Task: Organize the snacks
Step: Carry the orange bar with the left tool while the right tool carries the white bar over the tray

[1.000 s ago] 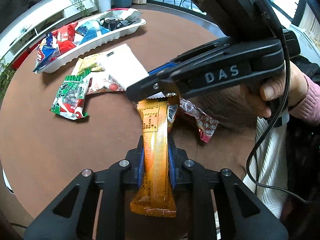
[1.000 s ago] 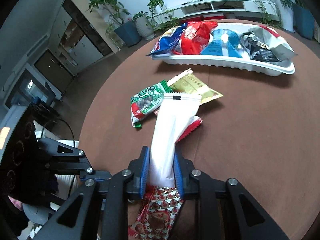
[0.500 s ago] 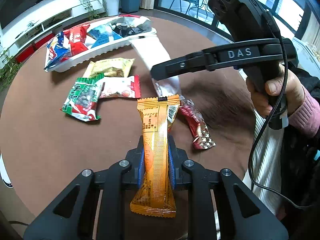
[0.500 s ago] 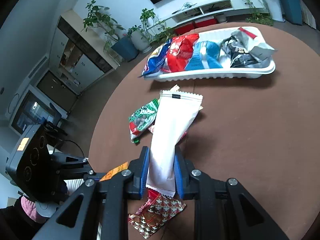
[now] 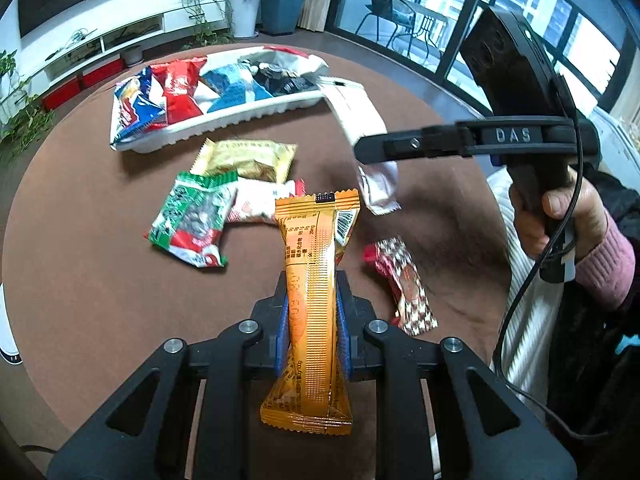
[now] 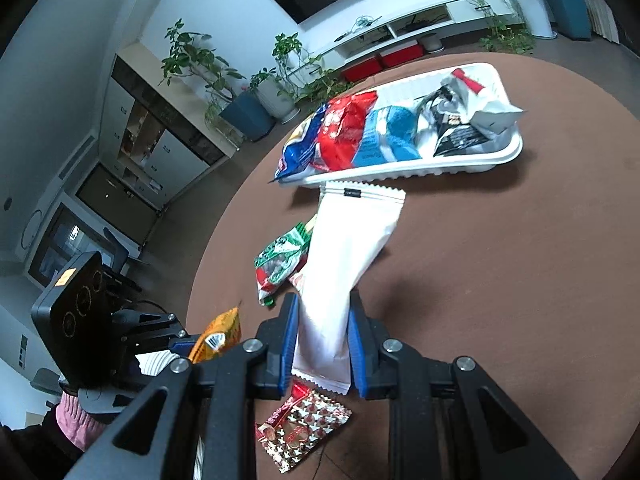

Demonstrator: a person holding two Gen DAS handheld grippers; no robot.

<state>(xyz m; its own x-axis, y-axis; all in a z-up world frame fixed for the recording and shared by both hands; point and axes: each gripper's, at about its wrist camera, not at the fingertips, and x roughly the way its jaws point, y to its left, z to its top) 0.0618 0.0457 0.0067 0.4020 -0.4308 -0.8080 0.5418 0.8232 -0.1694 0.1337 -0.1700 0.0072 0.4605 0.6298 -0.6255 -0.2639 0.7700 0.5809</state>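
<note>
My left gripper [image 5: 312, 316] is clenched on a long orange snack bar [image 5: 312, 300], the blue pads pressing its sides while the wrapper stands up past my fingers and hangs out behind them. My right gripper [image 6: 323, 334] is clamped the same way on a long white packet [image 6: 344, 272], which juts forward over the brown round table [image 6: 500, 300] with its far end near the rim of the white tray [image 6: 508, 152]. The tray sits at the far side of the table and holds several bags: blue-and-red, red, blue, black and a silver-white one. On the table between me and the tray lie a green packet [image 5: 188, 216], a gold packet [image 5: 248, 158] just beyond it, and a pale red-and-white packet [image 5: 260, 204] tucked beside both. A red patterned wrapper [image 5: 404, 284] lies flat on the table close to my right side, below the white packet. From the left camera I see a hand [image 5: 560, 216] in a pink sleeve gripping the right tool's handle
</note>
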